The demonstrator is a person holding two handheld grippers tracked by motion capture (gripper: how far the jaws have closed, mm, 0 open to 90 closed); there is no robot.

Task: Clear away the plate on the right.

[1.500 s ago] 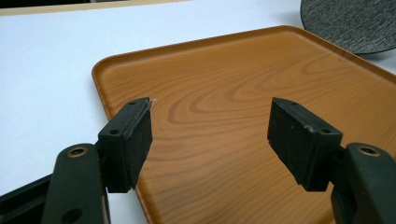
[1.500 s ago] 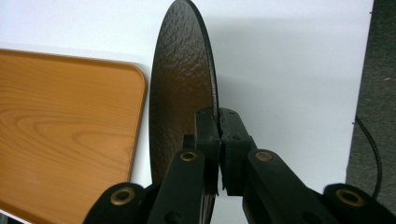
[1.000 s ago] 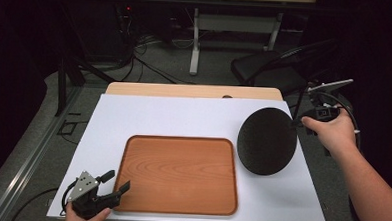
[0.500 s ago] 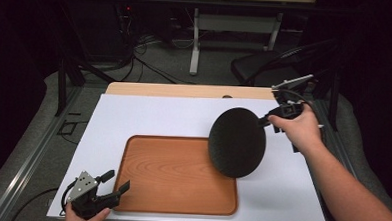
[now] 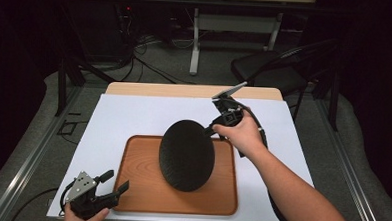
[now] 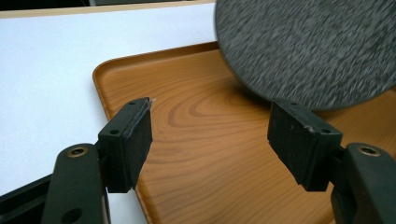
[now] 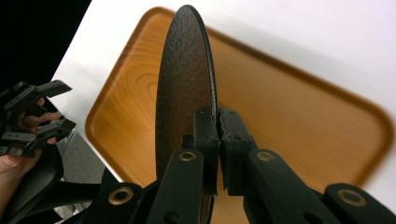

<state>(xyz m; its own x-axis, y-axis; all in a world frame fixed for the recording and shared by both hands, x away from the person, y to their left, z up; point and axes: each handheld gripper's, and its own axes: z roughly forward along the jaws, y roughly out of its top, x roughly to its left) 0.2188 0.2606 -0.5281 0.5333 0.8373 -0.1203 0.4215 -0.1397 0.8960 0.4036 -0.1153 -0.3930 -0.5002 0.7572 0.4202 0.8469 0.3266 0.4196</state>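
— Two grippers in the high view?
— Yes. The right gripper (image 5: pixel 209 131) holds a black disc (image 5: pixel 186 154) tilted above the wooden tray (image 5: pixel 226 199) on the worktop (image 5: pixel 128 115).
— Left gripper view?
— The left gripper (image 6: pixel 210 135) has its fingers apart over the tray's corner.
— Right gripper view?
— Fingers clamped on the disc's rim.

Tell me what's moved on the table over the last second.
The right gripper, shut on the black plate by its rim, has carried it leftward from beside the wooden tray to above it, tilted on edge. The left gripper stayed open at the tray's near-left corner; the tray didn't move.
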